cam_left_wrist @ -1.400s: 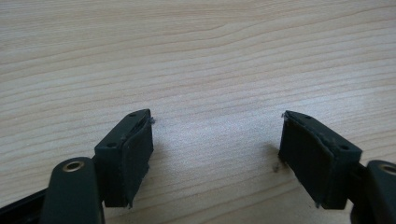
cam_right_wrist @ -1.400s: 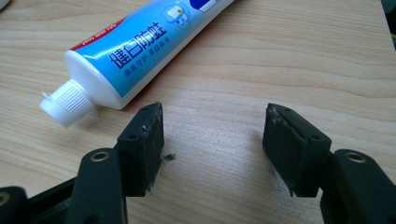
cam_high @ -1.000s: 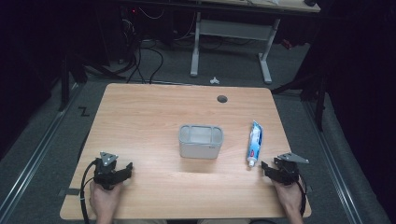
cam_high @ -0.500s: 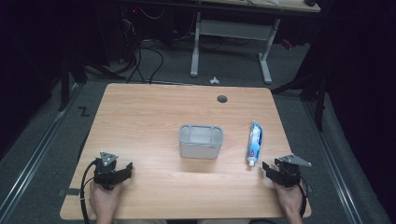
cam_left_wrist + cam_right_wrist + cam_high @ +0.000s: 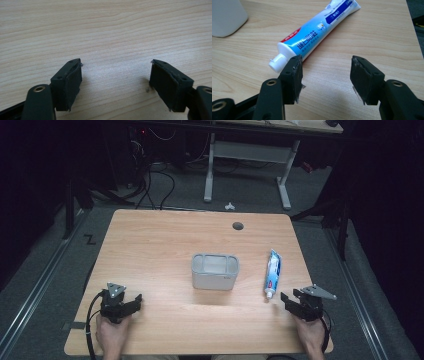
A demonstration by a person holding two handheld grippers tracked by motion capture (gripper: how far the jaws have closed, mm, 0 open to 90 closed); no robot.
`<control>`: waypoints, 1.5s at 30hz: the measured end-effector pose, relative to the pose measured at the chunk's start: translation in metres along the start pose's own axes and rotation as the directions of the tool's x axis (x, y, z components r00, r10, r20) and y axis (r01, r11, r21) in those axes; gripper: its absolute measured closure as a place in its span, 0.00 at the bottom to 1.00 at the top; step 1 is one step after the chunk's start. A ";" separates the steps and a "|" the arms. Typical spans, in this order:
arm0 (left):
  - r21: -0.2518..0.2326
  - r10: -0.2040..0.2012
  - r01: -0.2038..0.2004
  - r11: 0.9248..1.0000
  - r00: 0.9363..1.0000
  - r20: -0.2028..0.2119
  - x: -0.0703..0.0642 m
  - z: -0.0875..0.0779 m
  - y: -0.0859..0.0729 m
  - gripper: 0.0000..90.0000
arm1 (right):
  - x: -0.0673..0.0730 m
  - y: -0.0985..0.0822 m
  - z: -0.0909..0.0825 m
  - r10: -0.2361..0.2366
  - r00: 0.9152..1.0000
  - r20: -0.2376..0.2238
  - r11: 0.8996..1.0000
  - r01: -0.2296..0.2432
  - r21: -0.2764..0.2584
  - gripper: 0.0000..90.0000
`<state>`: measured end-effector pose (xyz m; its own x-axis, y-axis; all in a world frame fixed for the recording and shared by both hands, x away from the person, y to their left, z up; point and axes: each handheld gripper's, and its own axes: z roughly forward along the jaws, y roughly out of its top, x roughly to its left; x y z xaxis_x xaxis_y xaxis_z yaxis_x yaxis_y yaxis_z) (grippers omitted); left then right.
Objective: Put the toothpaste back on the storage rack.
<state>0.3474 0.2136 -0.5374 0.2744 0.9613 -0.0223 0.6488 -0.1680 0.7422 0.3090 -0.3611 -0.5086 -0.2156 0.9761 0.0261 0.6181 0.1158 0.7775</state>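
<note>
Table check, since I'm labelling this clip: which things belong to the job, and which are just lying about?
Job: toothpaste tube, nearest the open right gripper; grey bin.
Lying about: table's cable hole; white clip on the floor.

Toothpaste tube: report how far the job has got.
Nothing looks done: the toothpaste tube lies flat on the table, right of the grey bin. In hand: the right gripper, jaws just narrowing with nothing between them, sits near its cap. Grasping and moving remain.
</note>
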 end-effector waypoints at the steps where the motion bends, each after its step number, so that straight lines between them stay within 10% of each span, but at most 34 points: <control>1: 0.000 0.000 0.000 1.000 1.000 0.000 0.000 0.000 0.000 0.29 | 0.000 0.000 0.000 0.000 1.000 0.000 1.000 0.000 0.000 0.49; 45: 0.001 -0.004 0.004 1.000 1.000 -0.011 0.000 0.000 0.000 0.29 | 0.011 0.064 0.016 -0.051 0.999 -0.010 0.997 0.051 0.052 0.50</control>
<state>0.3475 0.2134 -0.5374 0.2641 0.9643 -0.0181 0.6509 -0.1644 0.7412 0.3582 -0.3404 -0.4688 -0.2540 0.9672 -0.0071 0.6446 0.1747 0.7443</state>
